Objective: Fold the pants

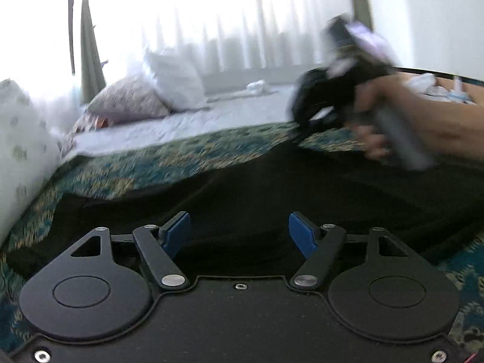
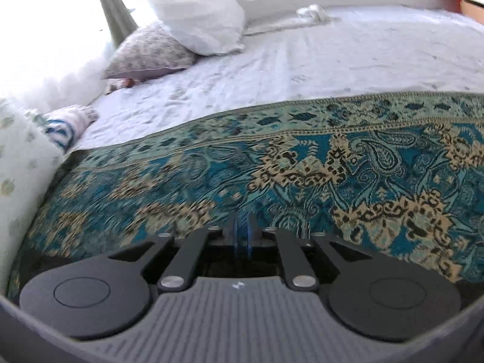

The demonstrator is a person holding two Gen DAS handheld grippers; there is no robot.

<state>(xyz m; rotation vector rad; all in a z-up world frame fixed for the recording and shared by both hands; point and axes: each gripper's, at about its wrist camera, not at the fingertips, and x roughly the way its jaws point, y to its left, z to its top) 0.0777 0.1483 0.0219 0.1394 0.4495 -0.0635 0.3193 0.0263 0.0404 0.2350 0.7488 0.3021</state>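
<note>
Black pants lie spread flat across a teal paisley bedspread. My left gripper hovers over their near part, its blue pads wide apart with nothing between them. In the left wrist view a hand holds my right gripper, blurred, tip down on the far edge of the pants, where the cloth peaks up to it. In the right wrist view the right gripper has its pads almost together. Black cloth shows just beneath them, and the bedspread lies ahead.
Beyond the bedspread lies a white sheet. A white pillow and a patterned pillow sit at the back left. A pale dotted cushion stands at the left edge. Curtains and a bright window lie behind.
</note>
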